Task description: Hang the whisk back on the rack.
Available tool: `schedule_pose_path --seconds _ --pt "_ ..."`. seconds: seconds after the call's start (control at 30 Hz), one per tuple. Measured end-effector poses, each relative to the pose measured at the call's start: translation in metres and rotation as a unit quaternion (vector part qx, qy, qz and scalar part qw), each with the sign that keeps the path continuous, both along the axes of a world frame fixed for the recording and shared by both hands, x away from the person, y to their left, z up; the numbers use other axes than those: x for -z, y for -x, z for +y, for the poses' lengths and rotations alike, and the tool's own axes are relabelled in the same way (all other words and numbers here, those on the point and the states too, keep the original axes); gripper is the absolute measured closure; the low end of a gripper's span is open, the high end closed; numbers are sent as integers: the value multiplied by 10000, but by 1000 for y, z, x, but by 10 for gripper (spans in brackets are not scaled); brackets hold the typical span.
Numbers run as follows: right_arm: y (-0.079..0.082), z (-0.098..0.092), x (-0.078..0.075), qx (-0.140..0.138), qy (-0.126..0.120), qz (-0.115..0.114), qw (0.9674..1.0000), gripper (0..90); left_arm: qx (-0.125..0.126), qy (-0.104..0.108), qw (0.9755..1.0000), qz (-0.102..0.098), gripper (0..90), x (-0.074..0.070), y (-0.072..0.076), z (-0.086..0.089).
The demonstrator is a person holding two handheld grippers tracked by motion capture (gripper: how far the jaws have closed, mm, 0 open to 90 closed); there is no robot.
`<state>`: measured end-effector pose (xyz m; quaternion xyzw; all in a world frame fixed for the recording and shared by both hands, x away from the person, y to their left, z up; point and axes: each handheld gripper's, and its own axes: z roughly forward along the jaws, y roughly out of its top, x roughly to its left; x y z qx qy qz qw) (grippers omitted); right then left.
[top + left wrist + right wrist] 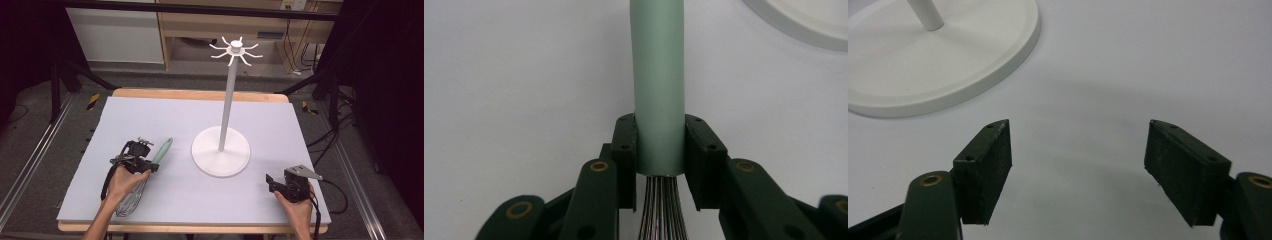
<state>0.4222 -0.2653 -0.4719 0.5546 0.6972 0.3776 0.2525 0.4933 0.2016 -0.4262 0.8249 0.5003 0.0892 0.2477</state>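
Observation:
A whisk with a pale green handle (163,150) and a wire head (131,202) lies on the light mat at the left. My left gripper (150,166) is shut on the lower end of that handle (659,100), just above where the wires (663,210) leave it; both pads press its sides. A white stand (220,150) with a tall pole and a crown of hooks (235,50) rises from the mat's middle. My right gripper (270,183) rests low at the right, jaws wide apart with nothing between them (1078,170), the stand's base (948,65) ahead to its left.
The mat (165,115) covers a wooden table with its edges near on all sides. Dark frame legs, rails and cables flank the table on the floor. Wooden furniture stands behind.

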Motion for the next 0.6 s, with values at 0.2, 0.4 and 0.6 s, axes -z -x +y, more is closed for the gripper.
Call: schedule_pose_path --seconds 0.2,0.4,0.6 --pt "0 0 0 2 9 -14 10000 274 37 230 9995 -230 689 -13 8 6" --pt "0 0 0 9 -1 0 10000 276 101 542 9962 -673 690 -31 21 12" --pt "0 0 0 15 -6 3 10000 276 115 818 9910 -1056 689 -42 31 14"
